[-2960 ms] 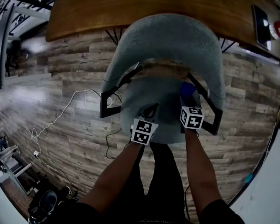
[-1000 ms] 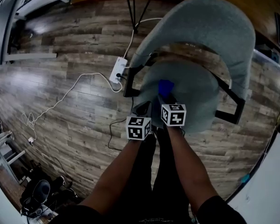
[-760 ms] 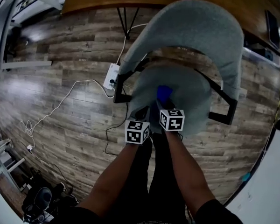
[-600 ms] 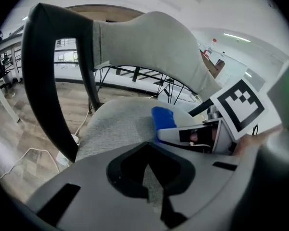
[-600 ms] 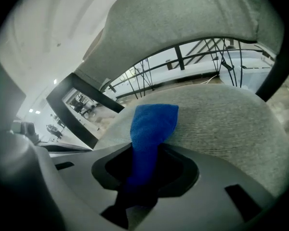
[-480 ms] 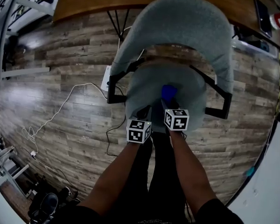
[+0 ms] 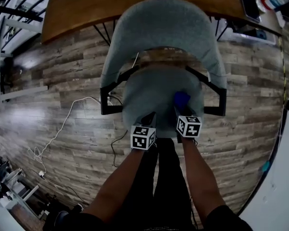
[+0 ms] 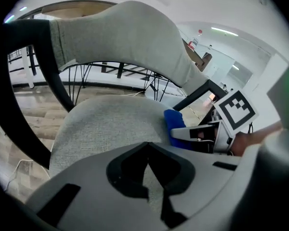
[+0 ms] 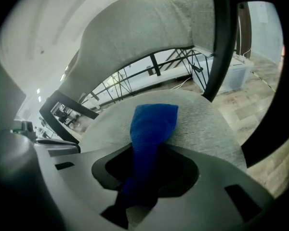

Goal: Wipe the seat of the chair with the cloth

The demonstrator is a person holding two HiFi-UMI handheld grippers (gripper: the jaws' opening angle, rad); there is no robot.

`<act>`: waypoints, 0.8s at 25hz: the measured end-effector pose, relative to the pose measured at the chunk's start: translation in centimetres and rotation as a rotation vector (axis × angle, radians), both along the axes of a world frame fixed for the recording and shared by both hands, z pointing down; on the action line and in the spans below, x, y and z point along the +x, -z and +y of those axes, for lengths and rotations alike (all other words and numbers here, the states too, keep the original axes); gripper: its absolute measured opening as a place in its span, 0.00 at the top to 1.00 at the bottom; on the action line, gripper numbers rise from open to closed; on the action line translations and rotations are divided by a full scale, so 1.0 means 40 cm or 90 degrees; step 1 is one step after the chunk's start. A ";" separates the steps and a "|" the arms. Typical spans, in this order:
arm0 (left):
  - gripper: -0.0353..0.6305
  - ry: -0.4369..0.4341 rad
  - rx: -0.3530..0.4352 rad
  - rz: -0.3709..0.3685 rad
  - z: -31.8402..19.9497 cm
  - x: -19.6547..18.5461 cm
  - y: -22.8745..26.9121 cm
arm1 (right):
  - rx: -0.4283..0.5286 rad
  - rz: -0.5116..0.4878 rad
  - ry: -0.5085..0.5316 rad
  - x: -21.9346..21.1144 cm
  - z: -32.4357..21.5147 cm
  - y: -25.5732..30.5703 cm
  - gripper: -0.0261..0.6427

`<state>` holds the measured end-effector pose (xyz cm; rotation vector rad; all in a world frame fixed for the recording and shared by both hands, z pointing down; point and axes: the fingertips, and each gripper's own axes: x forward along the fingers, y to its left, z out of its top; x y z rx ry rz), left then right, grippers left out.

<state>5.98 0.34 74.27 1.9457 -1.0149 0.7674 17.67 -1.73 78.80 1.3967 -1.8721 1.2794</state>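
Note:
The grey padded chair seat (image 7: 154, 95) lies below me, ringed by a curved grey backrest (image 7: 164, 25). A blue cloth (image 7: 181, 99) rests on the right front part of the seat, with my right gripper (image 7: 181, 109) shut on its near end. In the right gripper view the cloth (image 9: 151, 121) runs out from between the jaws onto the seat (image 9: 202, 117). My left gripper (image 7: 148, 117) hovers at the seat's front left, shut and holding nothing. In the left gripper view the cloth (image 8: 175, 124) shows to the right on the seat (image 8: 111, 124).
Black armrest frames (image 7: 108, 105) (image 7: 216, 97) flank the seat. A wooden table (image 7: 86, 6) stands behind the chair, with a phone (image 7: 248, 1) on it. A white cable (image 7: 62, 129) trails across the plank floor at the left. The person's legs (image 7: 166, 177) stand at the seat's front.
The right gripper has slid the blue cloth from the seat's middle toward its right side. The left gripper has stayed at the seat's front edge.

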 end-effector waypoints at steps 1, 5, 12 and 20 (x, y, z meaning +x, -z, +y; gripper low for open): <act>0.94 -0.006 0.000 0.001 0.000 0.009 0.001 | 0.001 0.003 -0.011 0.018 0.004 0.002 0.76; 0.94 -0.027 -0.004 0.008 -0.002 0.050 -0.004 | 0.004 0.013 -0.049 0.091 0.020 0.002 0.76; 0.94 -0.066 0.007 0.025 0.011 0.114 -0.002 | -0.006 0.021 -0.109 0.164 0.039 -0.002 0.76; 0.94 -0.040 0.019 0.026 0.031 0.051 0.011 | 0.036 0.036 -0.125 0.168 0.047 0.025 0.76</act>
